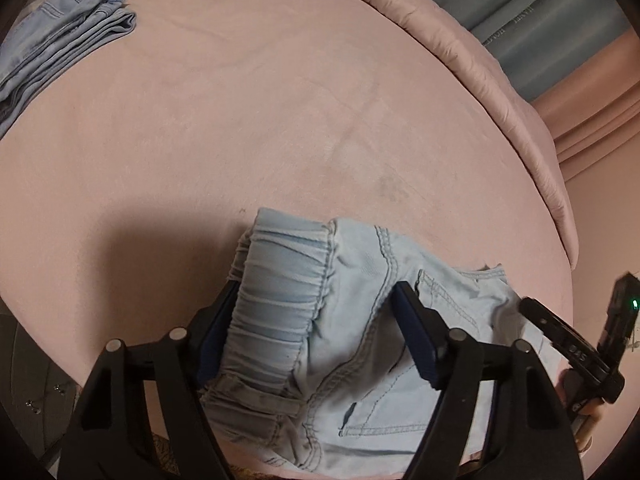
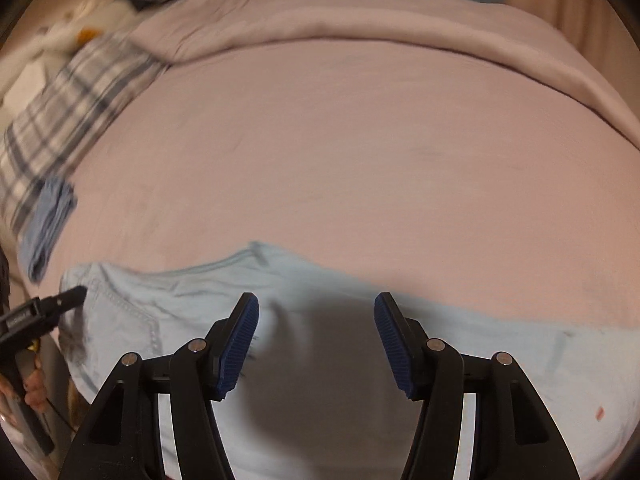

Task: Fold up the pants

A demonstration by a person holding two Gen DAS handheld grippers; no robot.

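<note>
Pale denim pants point(image 1: 332, 320): lay low centre of frame on a pink bed point(image 1: 240, 120). Soft, limp, light. Best held at the gathered waistband point(image 1: 280, 280). Left gripper point(image 1: 316, 320) open, straddling it. Right gripper point(image 2: 316, 344) open over blurred cloth, seemingly empty.

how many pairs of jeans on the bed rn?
2. Light blue pants lie at the near edge of the pink bed, waistband between the left gripper's open fingers. Darker folded jeans sit at the far left. More may lie out of frame.
</note>
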